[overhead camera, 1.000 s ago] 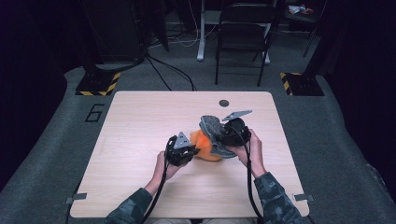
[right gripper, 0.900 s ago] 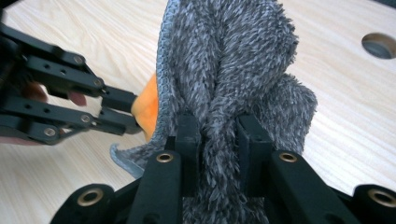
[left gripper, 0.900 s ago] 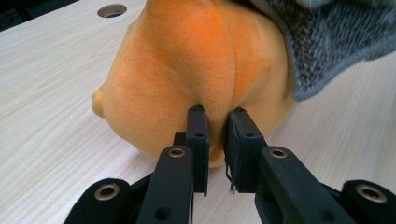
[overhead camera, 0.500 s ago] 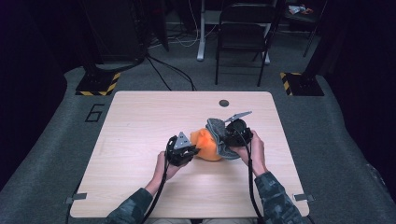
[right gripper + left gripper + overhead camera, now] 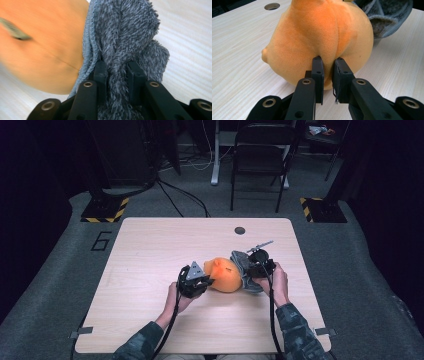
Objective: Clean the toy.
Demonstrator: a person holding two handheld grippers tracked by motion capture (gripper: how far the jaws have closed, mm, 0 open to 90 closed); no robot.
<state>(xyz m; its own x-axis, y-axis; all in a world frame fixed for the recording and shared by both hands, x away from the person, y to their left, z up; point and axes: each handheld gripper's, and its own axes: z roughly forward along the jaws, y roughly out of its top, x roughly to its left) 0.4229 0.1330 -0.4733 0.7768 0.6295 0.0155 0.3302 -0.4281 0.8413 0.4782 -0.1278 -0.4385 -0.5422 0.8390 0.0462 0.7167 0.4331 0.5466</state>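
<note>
An orange plush toy (image 5: 224, 274) lies near the middle of the wooden table (image 5: 150, 250). My left gripper (image 5: 200, 281) is at its left side, shut on a pinch of the orange plush (image 5: 322, 37); the pads (image 5: 318, 67) squeeze a fold of it. A fuzzy grey-blue cloth (image 5: 241, 265) lies against the toy's right side. My right gripper (image 5: 256, 270) is shut on a bunch of that cloth (image 5: 125, 37), with the orange plush toy (image 5: 42, 45) just to the left in the right gripper view. The grey cloth (image 5: 384, 17) shows behind the toy in the left gripper view.
A round cable hole (image 5: 240, 230) sits near the table's far edge. A folding chair (image 5: 260, 160) and a pole stand on the carpet beyond it. Yellow-black striped blocks (image 5: 105, 210) lie on the floor at both far corners.
The right gripper has come down and toward the near side with the grey cloth, which now lies lower against the toy. The left gripper has kept its place on the toy.
</note>
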